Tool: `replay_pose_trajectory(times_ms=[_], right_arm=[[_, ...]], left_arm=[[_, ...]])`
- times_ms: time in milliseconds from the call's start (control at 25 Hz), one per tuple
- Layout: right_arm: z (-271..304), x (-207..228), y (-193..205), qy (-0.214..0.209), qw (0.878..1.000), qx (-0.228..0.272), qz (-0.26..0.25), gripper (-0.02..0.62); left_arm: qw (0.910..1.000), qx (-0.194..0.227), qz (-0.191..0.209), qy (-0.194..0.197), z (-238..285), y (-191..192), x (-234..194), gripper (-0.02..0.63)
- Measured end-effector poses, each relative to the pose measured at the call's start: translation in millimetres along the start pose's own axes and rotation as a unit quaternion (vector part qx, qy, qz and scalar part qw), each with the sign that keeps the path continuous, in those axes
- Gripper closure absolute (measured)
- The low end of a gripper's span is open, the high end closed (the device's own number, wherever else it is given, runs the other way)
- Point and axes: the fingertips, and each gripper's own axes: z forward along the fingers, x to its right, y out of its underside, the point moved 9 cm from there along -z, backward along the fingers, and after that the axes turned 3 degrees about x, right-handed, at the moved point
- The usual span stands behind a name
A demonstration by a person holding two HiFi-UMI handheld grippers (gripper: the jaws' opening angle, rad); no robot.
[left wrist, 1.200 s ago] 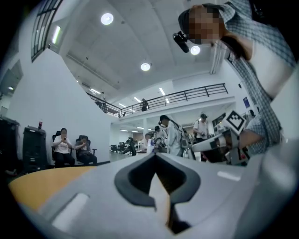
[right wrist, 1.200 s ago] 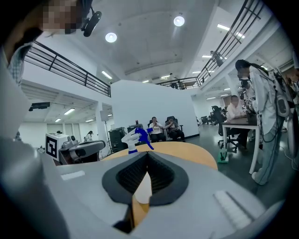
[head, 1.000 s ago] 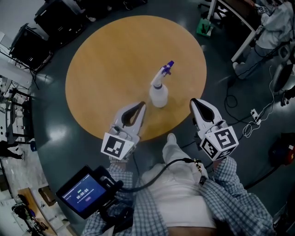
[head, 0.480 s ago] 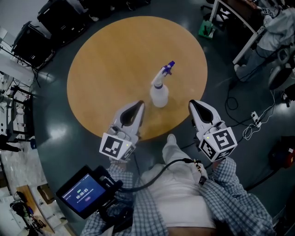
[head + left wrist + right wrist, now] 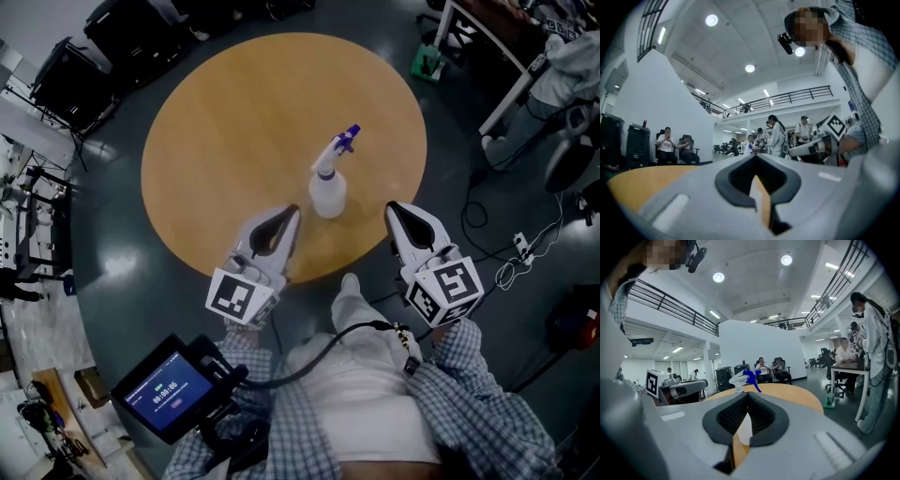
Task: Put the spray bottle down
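Progress: looked complete, judging by how things lay. Found the spray bottle (image 5: pixel 327 192) standing upright on the round wooden table (image 5: pixel 234 122), toward the near edge, white body down and blue trigger head up, propped by nothing. Saw it free of both tools: set between them and slightly beyond their tips, near each but touching neither. Read the left gripper (image 5: pixel 289 217) as closed tip to tip and holding nothing, with only table wood showing through the hollow behind its tips in its own view. Read the right gripper (image 5: pixel 395 210) the same way: jaws brought together, nothing clamped, tips over the near part of the table. Glimpsed the bottle's pale body through that hollow in the right gripper view, but plainly farther off, out past the tips and not pinched. Held both tools roughly level and pointing across the tabletop. Judged the putting-down itself done, since the bottle rested on its own base with no grip on it. Left, at most, drawing the two tools back from the table; nothing else outstanding as far as could be seen.
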Motion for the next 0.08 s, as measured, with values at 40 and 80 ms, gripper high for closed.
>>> replay_pose_trajectory(times_ms=[40, 80], right_arm=[[0.5, -0.4, 0.5, -0.001, 1.0, 0.0, 0.0, 0.592], [1.0, -0.9, 0.9, -0.002, 1.0, 0.0, -0.001, 0.592]], left_arm=[[1.0, 0.0, 0.0, 0.0, -0.4, 0.6, 0.0, 0.604], [1.0, 0.0, 0.0, -0.001, -0.7, 1.1, 0.0, 0.604]])
